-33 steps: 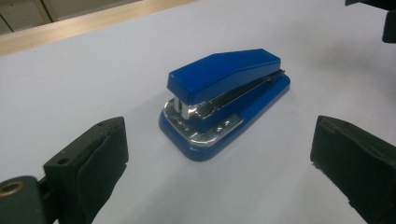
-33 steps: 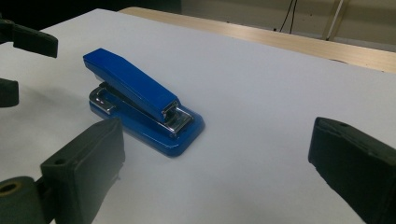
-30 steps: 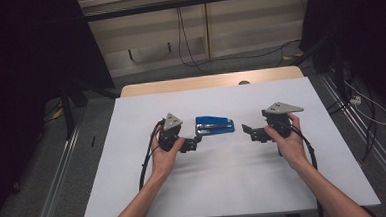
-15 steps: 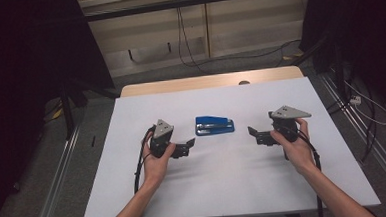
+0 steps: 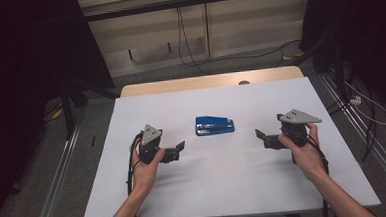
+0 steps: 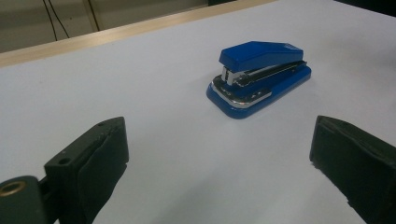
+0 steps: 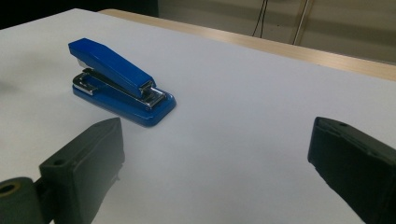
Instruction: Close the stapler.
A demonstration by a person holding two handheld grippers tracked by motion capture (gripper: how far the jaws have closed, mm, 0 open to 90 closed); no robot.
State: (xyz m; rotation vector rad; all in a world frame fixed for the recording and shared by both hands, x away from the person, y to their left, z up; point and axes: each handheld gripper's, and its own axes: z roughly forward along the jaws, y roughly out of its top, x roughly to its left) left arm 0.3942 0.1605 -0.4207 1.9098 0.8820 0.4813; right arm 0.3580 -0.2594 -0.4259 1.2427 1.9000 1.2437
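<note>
Holding both grippers wide-jawed, you flank the blue stapler [image 5: 214, 125] on the worktop [image 5: 225, 187]: left gripper [image 5: 175, 151], right gripper [image 5: 261, 137].

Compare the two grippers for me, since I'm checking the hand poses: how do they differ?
The left gripper sits nearer the blue stapler; the right gripper is farther off. The left points right, the right points left. Both are open, empty and aimed toward the stapler.

No readable txt, no labels, brands or nos. on stapler [image 5: 214, 125], nothing legible elsewhere
</note>
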